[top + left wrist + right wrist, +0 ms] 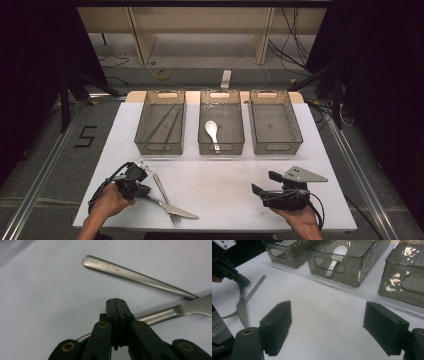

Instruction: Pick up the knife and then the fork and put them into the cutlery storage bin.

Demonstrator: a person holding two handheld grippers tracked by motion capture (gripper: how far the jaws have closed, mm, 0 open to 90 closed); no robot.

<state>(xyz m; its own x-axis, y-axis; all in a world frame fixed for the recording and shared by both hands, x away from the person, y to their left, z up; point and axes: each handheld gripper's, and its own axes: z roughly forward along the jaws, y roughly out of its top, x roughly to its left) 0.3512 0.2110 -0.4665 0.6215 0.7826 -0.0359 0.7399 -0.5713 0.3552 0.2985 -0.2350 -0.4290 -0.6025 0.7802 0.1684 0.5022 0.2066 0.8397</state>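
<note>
So the left gripper (141,190) has its jaws pinched tight on the handle of a butter knife (172,209), down at the near-left corner of the table; the blade lies flat on the surface, pointing right. In the left gripper view the two black jaws sit pressed together over the knife's handle (160,315). A fork (165,196) lies right there too, crossing under the knife, its handle angled toward the bins and its tines at the near edge.

The right gripper (264,184) is parked at the near-right, jaws spread wide with nothing but bare tabletop between them, grey plate on top.

The table (225,175) is a plain white sheet, kinda matte. Along the far side sit three smoky see-through bins in a row: the left bin (161,122) has what look like chopsticks in it, the middle bin (221,122) holds a white spoon (212,133), and the right bin (275,122) looks bare.

Past the table there's grey floor with loose cables, a white power strip (226,79), a "5" taped on the floor (85,136) on the left, pale wooden furniture legs at the back, and dark curtains on both sides.
</note>
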